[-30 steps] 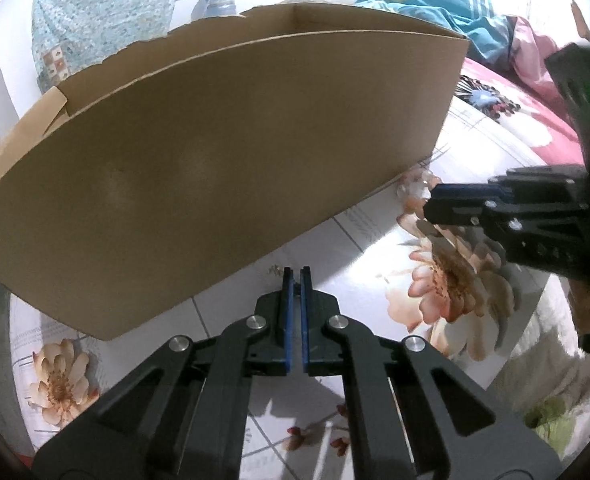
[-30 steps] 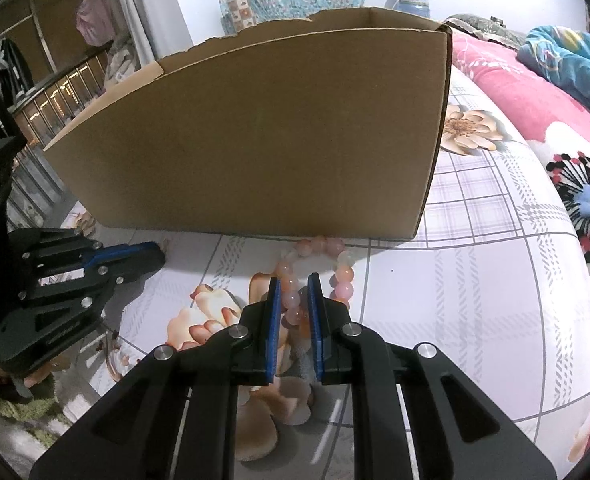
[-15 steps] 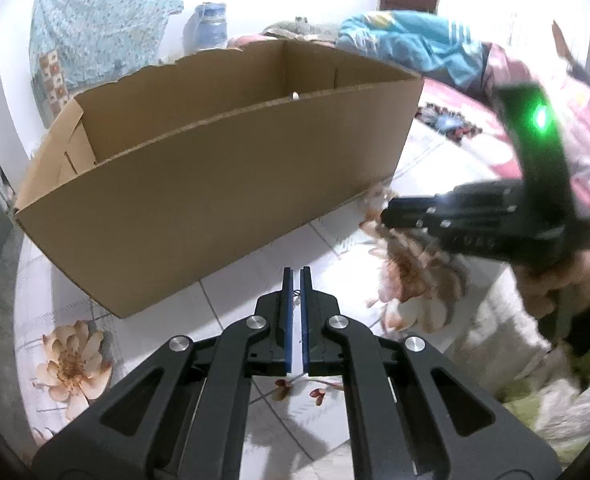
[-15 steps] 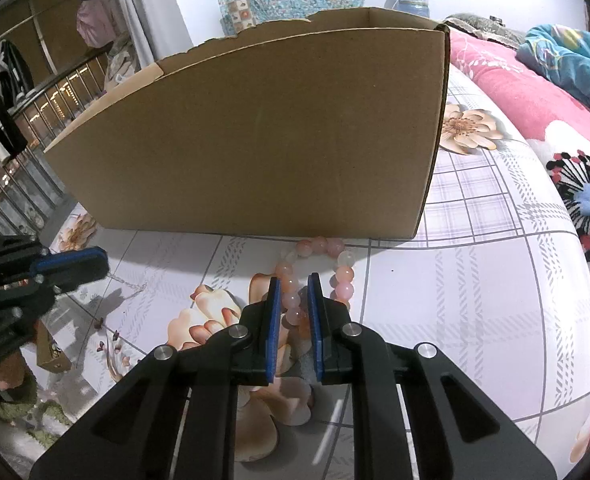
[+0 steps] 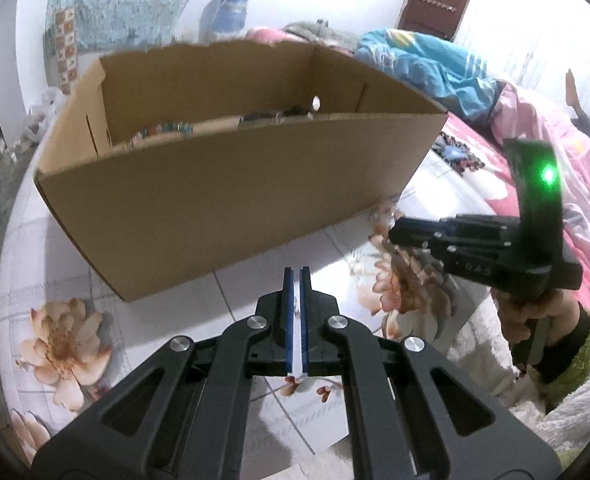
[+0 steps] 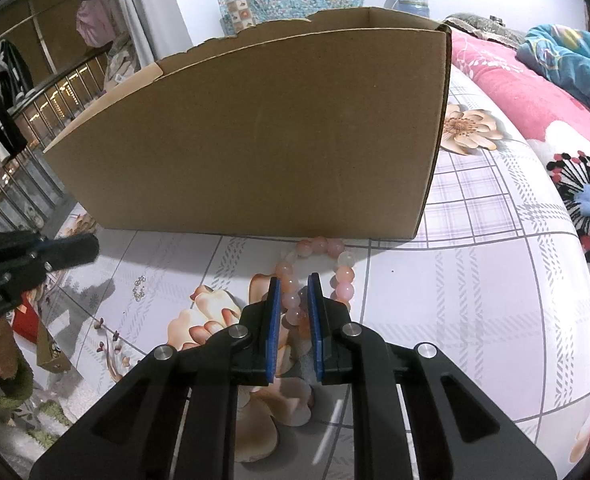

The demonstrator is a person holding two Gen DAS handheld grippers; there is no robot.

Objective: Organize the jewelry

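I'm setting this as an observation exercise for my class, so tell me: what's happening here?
A person holds a two-finger claw in each hand over a flower-print bedsheet, tidying jewelry into a cardboard box. The right claw is closed on a pink bead bracelet lying against the front of the box. The left claw is shut, pinching something small and pale that is too tiny to identify. Some jewelry already lies inside the box.

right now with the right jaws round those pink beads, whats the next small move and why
Probably lift the bracelet straight up. The right gripper seems shut on one bead while the rest of the loop lies on the sheet, against the foot of the box, whose wall stands higher than the beads.
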